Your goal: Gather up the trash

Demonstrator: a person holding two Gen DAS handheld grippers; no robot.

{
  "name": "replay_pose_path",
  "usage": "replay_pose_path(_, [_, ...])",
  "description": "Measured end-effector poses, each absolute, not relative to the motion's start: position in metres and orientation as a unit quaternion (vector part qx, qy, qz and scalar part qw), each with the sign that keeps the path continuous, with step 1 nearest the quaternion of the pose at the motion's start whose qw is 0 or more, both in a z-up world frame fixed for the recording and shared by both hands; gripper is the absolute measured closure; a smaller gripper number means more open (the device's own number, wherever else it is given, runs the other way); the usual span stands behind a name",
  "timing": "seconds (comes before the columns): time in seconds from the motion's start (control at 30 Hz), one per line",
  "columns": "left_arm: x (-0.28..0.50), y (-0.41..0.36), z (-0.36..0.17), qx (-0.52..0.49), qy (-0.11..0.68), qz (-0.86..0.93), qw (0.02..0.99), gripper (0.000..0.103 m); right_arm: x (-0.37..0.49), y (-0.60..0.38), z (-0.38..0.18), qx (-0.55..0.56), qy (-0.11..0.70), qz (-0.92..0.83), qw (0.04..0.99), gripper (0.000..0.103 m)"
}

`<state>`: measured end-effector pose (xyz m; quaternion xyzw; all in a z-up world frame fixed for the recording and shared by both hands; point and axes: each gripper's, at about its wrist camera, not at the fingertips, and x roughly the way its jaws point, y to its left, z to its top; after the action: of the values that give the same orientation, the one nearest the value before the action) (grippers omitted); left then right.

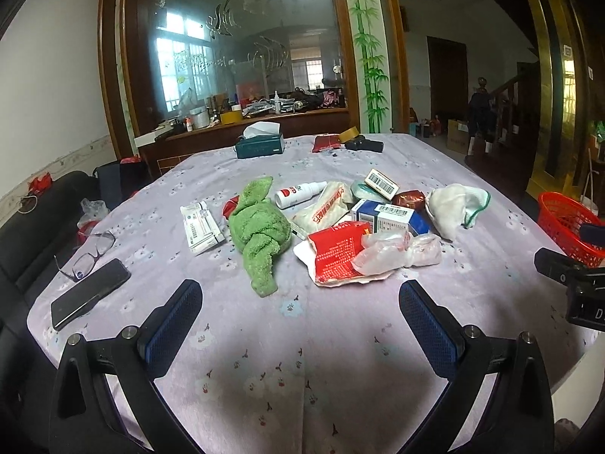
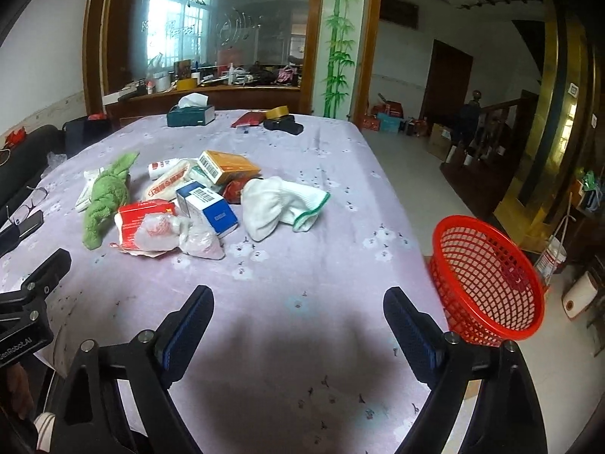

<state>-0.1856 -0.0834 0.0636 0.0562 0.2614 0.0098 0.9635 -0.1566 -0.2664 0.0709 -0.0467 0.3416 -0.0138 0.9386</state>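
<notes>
Both hand-held grippers hover wide apart and empty above the near edge of the desk (image 1: 340, 359): the left hand-held gripper (image 1: 300, 295) and the right hand-held gripper (image 2: 298, 300). The trash lies heaped at the middle of the desk: a red wrapper (image 1: 336, 253) under a crumpled plastic bag (image 1: 397, 251), a blue and white box (image 1: 389, 217), an orange box (image 2: 228, 166), a white glove (image 2: 281, 204) and a green cloth (image 1: 261, 227). A red basket (image 2: 487, 280) stands just off the desk's right edge
</notes>
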Motion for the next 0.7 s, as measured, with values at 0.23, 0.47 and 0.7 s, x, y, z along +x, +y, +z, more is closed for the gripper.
replay_pose_path(0.23, [-0.194,-0.085,0.064,0.056,0.262,0.007,0.964,0.000,-0.166,-0.263,0.073,-0.057,0.339,-0.021,0.939,0.009])
replay_pose_path(0.47, [-0.197,-0.084,0.064,0.054,0.261,0.010,0.964,0.000,-0.169,-0.261,0.072,-0.061,0.341,-0.026,0.938,0.009])
replay_pose_path(0.7, [-0.197,-0.083,0.063,0.053,0.261,0.009,0.964,0.000,-0.168,-0.259,0.071,-0.064,0.344,-0.025,0.937,0.009])
